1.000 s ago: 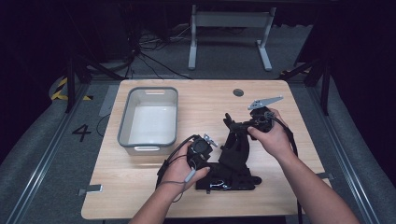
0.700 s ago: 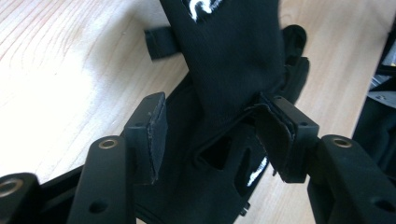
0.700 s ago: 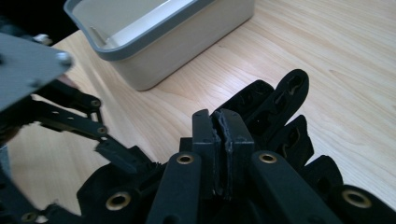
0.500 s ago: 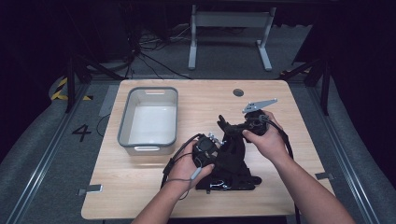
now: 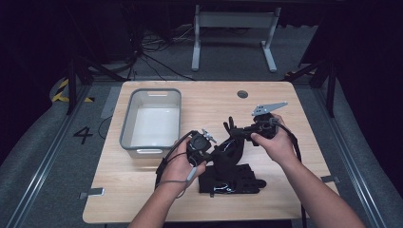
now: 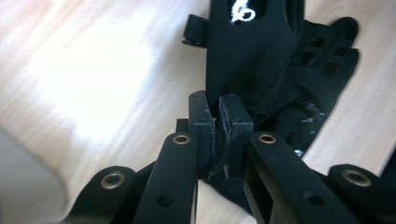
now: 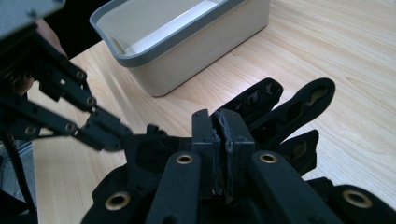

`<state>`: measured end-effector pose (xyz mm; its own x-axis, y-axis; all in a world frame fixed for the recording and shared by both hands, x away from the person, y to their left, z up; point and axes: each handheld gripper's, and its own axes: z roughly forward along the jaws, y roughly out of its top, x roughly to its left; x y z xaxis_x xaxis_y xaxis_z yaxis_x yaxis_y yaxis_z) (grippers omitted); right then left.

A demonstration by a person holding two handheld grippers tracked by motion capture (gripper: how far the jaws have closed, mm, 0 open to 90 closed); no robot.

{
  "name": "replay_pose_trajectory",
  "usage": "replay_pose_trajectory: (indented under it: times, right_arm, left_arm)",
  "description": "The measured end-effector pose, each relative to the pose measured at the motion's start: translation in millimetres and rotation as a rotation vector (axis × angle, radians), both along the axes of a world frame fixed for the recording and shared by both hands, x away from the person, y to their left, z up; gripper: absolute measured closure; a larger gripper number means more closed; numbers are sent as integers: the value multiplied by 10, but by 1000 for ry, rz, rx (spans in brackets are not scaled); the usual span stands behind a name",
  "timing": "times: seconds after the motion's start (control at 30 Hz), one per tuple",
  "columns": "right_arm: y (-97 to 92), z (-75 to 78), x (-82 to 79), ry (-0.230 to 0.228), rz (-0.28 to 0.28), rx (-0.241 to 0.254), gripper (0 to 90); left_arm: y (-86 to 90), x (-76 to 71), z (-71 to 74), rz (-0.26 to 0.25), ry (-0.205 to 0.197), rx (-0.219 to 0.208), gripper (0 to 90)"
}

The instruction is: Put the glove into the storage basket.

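Both forearms come in low over the counter [image 5: 294, 190], elbows near the person, hands angled toward each other mid-counter. The left tool [image 5: 209, 148] sits in a curled left hand [image 5: 183, 164], pointing right; its jaws have just been closing & now pinch the cuff end of a black glove [image 5: 227, 149], fabric squeezed flat between the pads. The right tool [image 5: 240, 134] is held in the right hand [image 5: 273, 142], wrist a bit higher, pointing left; its jaws are pressed together on the finger end of the same glove, so the glove hangs stretched & slightly lifted btw the two tools. Seen from the right gripper view, the glove's fingers [image 7: 299, 105] fan out past the pads, w/ cut-out slots along them. A second black glove [image 5: 233, 179] lies flat on the counter right under the lifted one, fingers toward the right, perforated back & a small white mark near the cuff. A pale bin [image 5: 152, 118] w/ grey rim stands to the left, just beyond the left hand, apart from the gloves. Small dark round grommet [image 5: 243, 94] at the far edge. Counter is light wood grain, smooth; gloves are soft matte fabric; bin is hard plastic w/ rounded corners. Cables trail off each tool toward the person.
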<state>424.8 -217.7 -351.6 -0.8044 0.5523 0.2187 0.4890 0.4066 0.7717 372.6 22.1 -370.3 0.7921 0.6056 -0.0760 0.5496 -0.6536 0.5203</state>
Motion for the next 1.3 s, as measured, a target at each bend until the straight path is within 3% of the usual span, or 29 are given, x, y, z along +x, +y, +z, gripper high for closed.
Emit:
replay_pose_trajectory:
  times: [0.13,0.57,0.63,0.8,0.93,1.0,1.3]
  right_arm:
    - [15,-39,1,-2,1,0,858]
    - [118,-217,-72,-38,22,2,855]
    - [119,-258,-110,-59,23,4,854]
    - [92,-349,-169,-57,18,0,850]
    - [40,-431,-224,-52,4,11,845]
    - [10,-446,-263,-52,2,10,839]
    - [-193,-456,-530,-19,3,-13,803]
  left_arm:
    - [29,46,-4,37,-40,39,850]
    - [96,202,-72,99,-96,117,848]
    - [78,192,-82,88,-107,143,847]
    - [20,158,-127,51,-127,201,847]
    - [-4,128,-129,24,-126,200,838]
    - [-6,99,-116,7,-105,192,830]
    - [-9,-35,-59,-62,-7,108,582]
